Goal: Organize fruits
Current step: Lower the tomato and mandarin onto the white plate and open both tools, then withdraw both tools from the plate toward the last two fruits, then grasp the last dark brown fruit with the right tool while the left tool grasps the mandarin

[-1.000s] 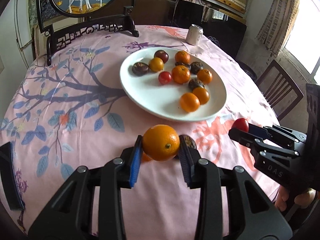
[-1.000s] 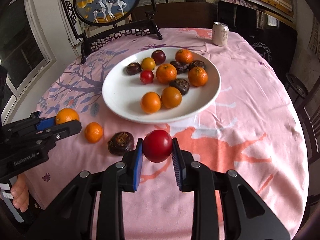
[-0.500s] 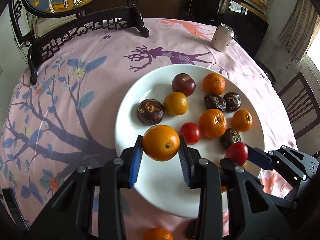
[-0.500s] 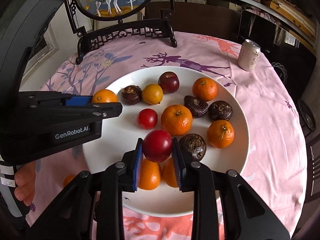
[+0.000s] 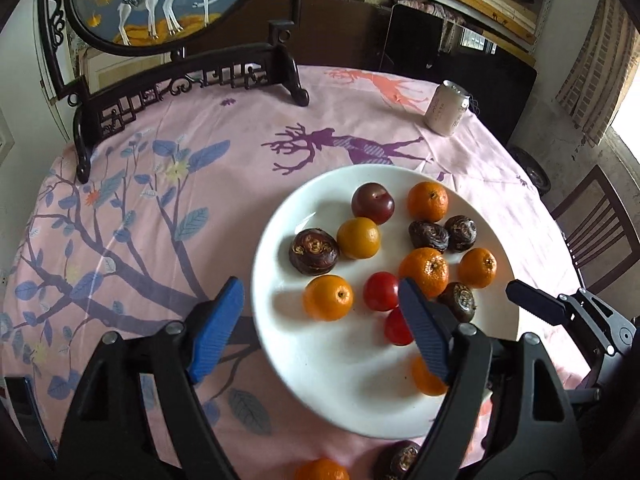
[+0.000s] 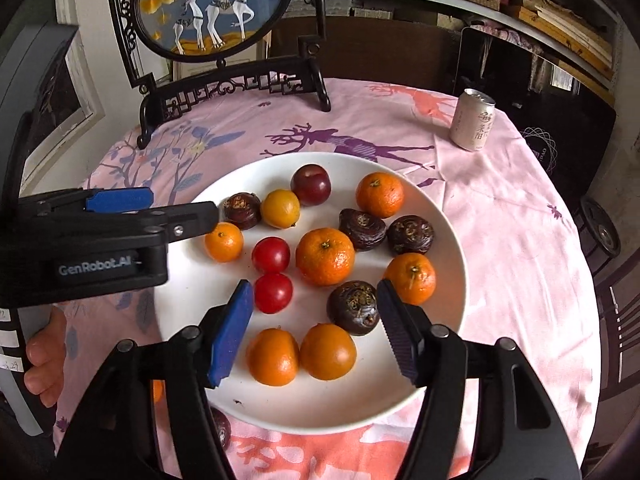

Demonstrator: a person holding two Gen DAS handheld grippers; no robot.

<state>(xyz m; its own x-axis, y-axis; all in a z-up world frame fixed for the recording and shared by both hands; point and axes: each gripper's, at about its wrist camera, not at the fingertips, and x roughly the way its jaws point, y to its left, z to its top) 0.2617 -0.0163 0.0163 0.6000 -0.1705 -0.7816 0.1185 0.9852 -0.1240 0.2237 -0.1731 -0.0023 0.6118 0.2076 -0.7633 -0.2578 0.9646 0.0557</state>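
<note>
A white plate [image 5: 340, 392] [image 6: 320, 408] on the pink tablecloth holds several oranges, dark water chestnuts, red tomatoes and a plum. My left gripper [image 5: 320, 324] is open and empty above the plate's left part, with an orange [image 5: 328, 297] lying on the plate between its fingers. It also shows in the right wrist view [image 6: 160, 208]. My right gripper [image 6: 316, 324] is open and empty over the plate's near part. A red tomato [image 6: 273, 293] lies just by its left finger. Its black fingertip shows in the left wrist view [image 5: 532, 304].
A drink can [image 6: 472, 120] stands at the back right of the table. A dark wooden stand with a round deer picture [image 5: 192, 76] stands at the back. An orange [image 5: 320, 470] and a water chestnut [image 5: 396, 458] lie on the cloth before the plate.
Both grippers have opened. The left one let go of its orange and the right one its red tomato; both fruits now lie on the plate.
</note>
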